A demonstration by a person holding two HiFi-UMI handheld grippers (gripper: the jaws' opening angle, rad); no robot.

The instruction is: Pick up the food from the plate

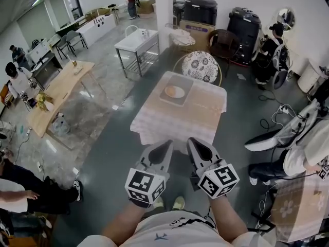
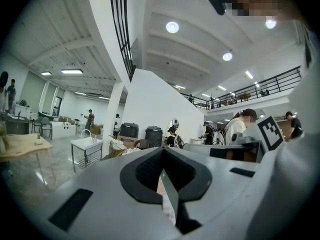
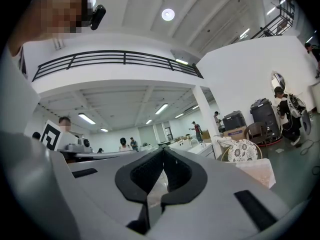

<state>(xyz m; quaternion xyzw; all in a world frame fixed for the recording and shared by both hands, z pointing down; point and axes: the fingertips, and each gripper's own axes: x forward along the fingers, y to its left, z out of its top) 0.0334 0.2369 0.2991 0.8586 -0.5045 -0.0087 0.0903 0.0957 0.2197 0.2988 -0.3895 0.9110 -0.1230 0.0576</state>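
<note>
Tongs, head view: the left tongs (image 1: 165,147) and the right tongs (image 1: 194,144) are held side by side close to the person's body. They point level toward the tabletop (image 1: 190,117) and are well apart from it.
Plate, head view: the plate (image 1: 183,92) sits in a grey tray (image 1: 186,81) on the far half of the tabletop. The food (image 1: 173,91) lies on it, untouched.
Food, appearance: one round, flat, pale orange piece, too small to tell more.
Left tongs, left gripper view: the tips are pressed together with nothing between them.
Right tongs, right gripper view: the tips likewise meet and are empty. A corner of the tabletop shows at the right.
Progress: judged not begun. The approach, opening, grasp and lift all remain.
</note>
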